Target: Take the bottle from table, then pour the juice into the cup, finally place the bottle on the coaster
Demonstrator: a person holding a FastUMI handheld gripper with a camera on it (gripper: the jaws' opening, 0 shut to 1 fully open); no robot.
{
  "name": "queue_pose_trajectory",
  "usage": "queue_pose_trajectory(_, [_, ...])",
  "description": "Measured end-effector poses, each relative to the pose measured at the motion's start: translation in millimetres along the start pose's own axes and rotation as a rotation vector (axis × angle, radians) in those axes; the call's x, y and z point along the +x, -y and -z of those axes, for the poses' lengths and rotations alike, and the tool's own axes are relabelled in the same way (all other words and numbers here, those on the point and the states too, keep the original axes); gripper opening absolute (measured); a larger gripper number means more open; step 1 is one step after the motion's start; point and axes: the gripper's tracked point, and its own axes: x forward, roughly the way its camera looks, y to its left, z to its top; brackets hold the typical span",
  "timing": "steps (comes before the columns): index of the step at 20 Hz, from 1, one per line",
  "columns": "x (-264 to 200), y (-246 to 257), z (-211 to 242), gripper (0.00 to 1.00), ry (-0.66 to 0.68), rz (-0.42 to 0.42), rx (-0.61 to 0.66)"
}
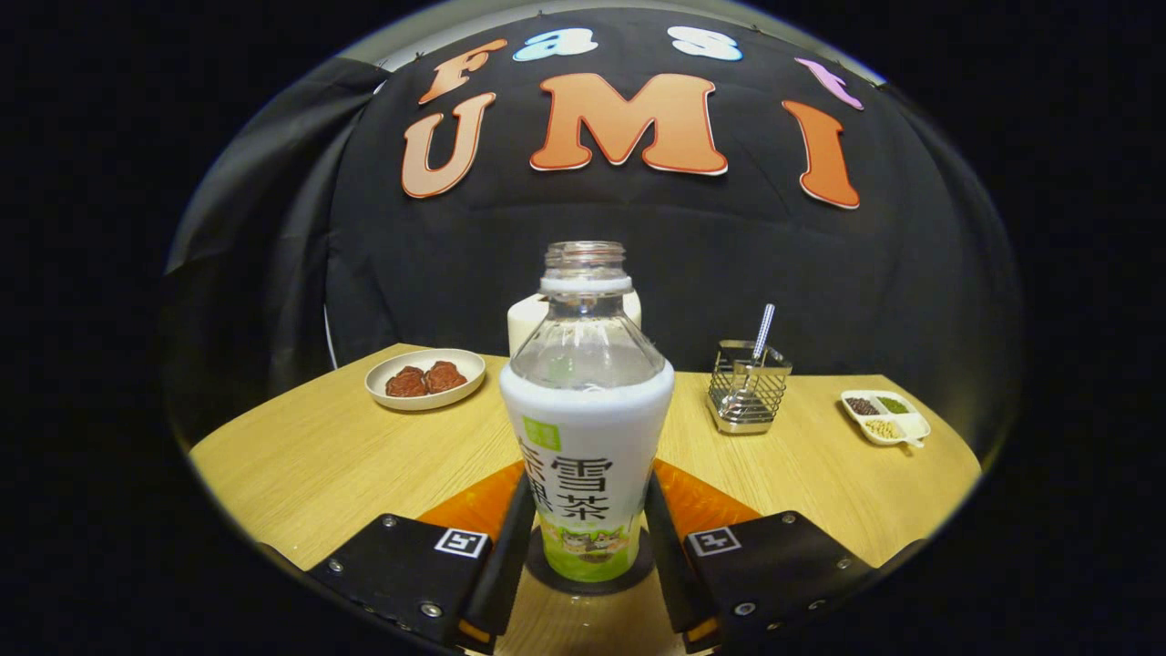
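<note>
- The claw (587, 538) has its two fingers (512, 538) standing close on either side of the bottle (587, 428), at 9 and 3 o'clock of its lower body. They look to be touching the label, so I judge the claw closed on the bottle, though how hard it presses cannot be told.
- The bottle stands upright between the fingers, its cap off and neck open. Its base sits on a dark round coaster (638, 567), which lies on an orange mat (701, 501).
- Judged from this, the bottle is already on the coaster and the last step looks near its end; what remains is letting go.
- Behind the bottle, at 12 o'clock, a white cup (524, 321) peeks out, mostly hidden.
- Further out on the table (310, 456): a plate with brown food (424, 377) at 10 o'clock, a wire holder with a spoon (749, 390) at 2 o'clock, and a small divided dish of grains (885, 417) at about 3 o'clock.
- Risks: if the fingers open unevenly, one could drag the label and tip the open bottle, spilling whatever liquid is left.
- Pulling back before the fingers are clear could slide the bottle off the coaster.
- A forward nudge could knock the bottle into the cup.
</note>
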Motion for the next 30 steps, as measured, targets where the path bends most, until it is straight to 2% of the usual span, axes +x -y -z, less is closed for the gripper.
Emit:
queue_pose_trajectory(2, [-8,3,-5,0.7,0.002,0.012,0.014])
queue_pose_trajectory(3, [-11,5,-10,0.8,0.013,0.023,0.009])
queue_pose_trajectory(5, [-24,7,-21,0.87,0.035,0.025,0.006])
queue_pose_trajectory(9, [-70,6,-66,0.95,0.133,0.006,0.016])
queue_pose_trajectory(20, [-257,32,-191,0.95,0.423,0.083,-0.004])
queue_pose_trajectory(25, [-314,40,-193,0.95,0.426,0.103,0.007])
queue_pose_trajectory(30, [-340,49,-180,0.95,0.433,0.096,-0.02])
